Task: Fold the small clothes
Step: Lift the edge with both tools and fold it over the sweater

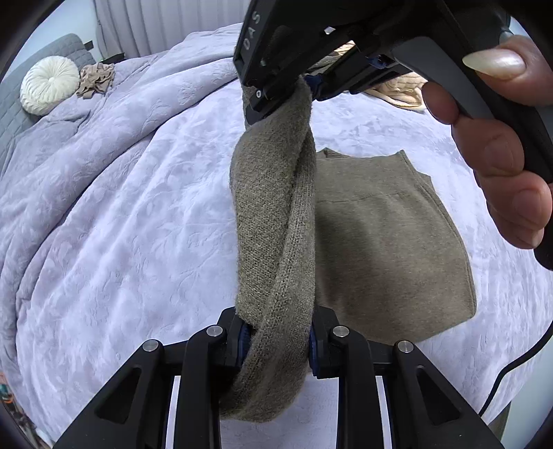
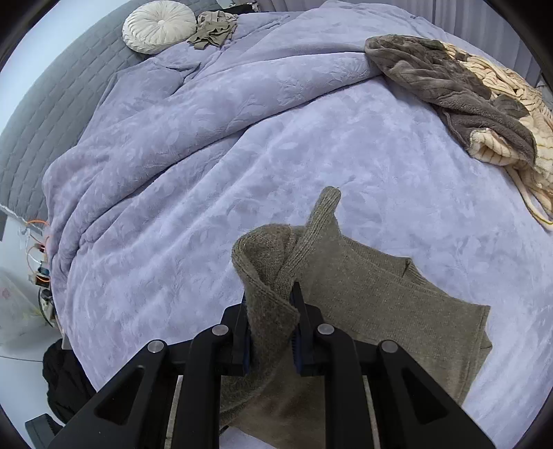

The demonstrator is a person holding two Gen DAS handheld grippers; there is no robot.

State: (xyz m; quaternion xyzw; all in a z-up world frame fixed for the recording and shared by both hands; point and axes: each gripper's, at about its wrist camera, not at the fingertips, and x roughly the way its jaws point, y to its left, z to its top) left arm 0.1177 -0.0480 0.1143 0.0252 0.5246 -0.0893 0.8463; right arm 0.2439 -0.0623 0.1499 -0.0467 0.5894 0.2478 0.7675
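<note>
An olive-green knit sweater [image 1: 390, 248] lies with its body flat on the lavender bedspread [image 1: 121, 207]. One sleeve [image 1: 273, 214] is lifted off the bed and stretched, slightly twisted, between both grippers. My left gripper [image 1: 278, 342] is shut on the sleeve's near end. My right gripper [image 1: 304, 86], held by a person's hand [image 1: 501, 155], is shut on the far end. In the right wrist view, the right gripper [image 2: 271, 311] pinches bunched sleeve fabric [image 2: 262, 262] above the sweater body [image 2: 397, 311], and the cuff points up and away.
A round cream cushion [image 2: 159, 26] and a crumpled beige garment [image 2: 212, 31] lie at the far end of the bedspread [image 2: 207, 155]. At far right sits a brown and cream pile of clothes [image 2: 466, 96]. A dark bundle [image 2: 65, 380] lies beyond the bed's left edge.
</note>
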